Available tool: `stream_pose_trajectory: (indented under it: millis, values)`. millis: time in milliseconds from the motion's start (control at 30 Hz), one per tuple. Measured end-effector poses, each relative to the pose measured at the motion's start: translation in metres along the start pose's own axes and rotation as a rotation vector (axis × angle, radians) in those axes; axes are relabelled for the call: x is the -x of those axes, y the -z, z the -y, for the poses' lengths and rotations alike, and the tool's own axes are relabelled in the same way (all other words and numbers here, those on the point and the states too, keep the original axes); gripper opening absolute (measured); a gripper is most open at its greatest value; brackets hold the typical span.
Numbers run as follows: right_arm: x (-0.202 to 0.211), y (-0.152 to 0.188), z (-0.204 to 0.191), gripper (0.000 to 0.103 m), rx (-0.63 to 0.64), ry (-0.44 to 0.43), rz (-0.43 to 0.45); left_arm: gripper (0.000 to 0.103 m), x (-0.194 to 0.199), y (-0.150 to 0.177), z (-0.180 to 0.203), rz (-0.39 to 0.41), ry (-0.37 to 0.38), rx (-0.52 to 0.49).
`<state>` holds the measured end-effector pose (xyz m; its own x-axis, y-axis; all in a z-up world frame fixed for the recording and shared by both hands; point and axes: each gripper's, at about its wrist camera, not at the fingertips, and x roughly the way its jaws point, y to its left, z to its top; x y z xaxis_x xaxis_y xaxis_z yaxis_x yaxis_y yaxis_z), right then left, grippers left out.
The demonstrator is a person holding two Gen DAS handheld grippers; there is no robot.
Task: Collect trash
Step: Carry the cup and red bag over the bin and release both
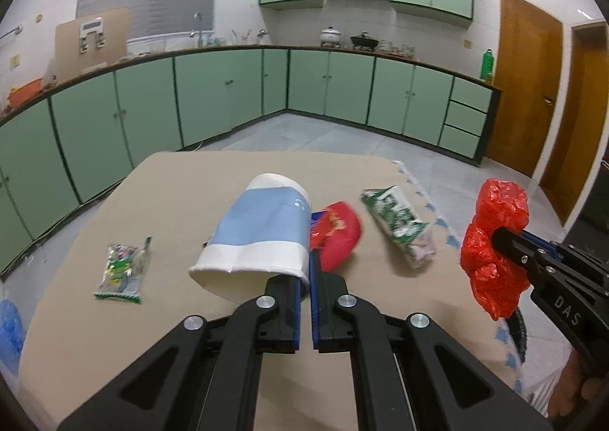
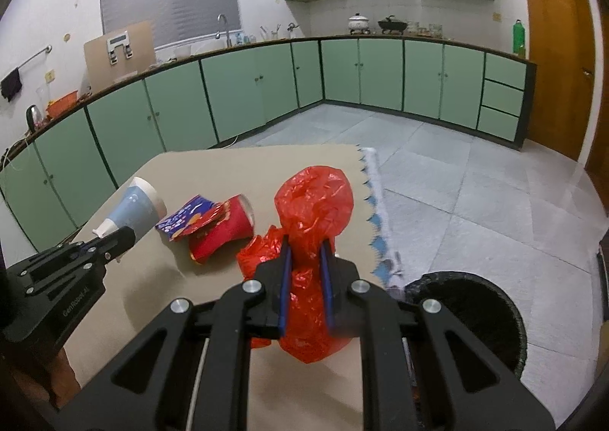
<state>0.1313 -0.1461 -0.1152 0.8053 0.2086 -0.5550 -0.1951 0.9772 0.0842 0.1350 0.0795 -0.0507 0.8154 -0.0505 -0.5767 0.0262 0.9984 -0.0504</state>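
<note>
at the far left edge of the beige table [image 1: 182, 180], part of a blue plastic item [image 1: 9, 328] is seen, too cut off to be identified. further right, a small clear-and-green snack wrapper [image 1: 121, 271] is laid flat on the table, well apart from everything else.

the left gripper [image 1: 306, 279] is held nearly fully closed, and the rim of a blue-and-white paper cup [image 1: 262, 229] is pinched between its fingers; the cup is carried on its side with the open mouth toward the camera. just beyond the cup, a red paper cup [image 2: 224, 233] is seen lying on the table, with a torn blue-and-red printed wrapper [image 2: 186, 221] touching it on its left. a green-and-white packet [image 1: 399, 225] is lying further right, near the table's right edge.

the right gripper [image 2: 306, 279] is closed on a crumpled red plastic bag [image 2: 312, 210], which is bunched between the blue pads and bulges above and below them. a white cloth with blue zigzag trim [image 2: 377, 202] is draped along the table's right edge. on the floor to the near right, a black bin [image 2: 472, 317] is standing just beside the table.

green cabinets [image 2: 247, 92] are lined along the far walls.
</note>
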Motion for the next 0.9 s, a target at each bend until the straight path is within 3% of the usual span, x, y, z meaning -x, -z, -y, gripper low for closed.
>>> stream_pose_trajectory:
  millis: [333,900]
  values:
    - [0.031,0.005,0.037,0.013,-0.043,0.076,0.024,0.004,0.003,-0.006,0.050,0.021,0.093,-0.056]
    - [0.068,0.021,0.119,0.013,-0.113,0.238,0.036,0.004,-0.004,0.001,0.151,-0.012,0.291,-0.164]
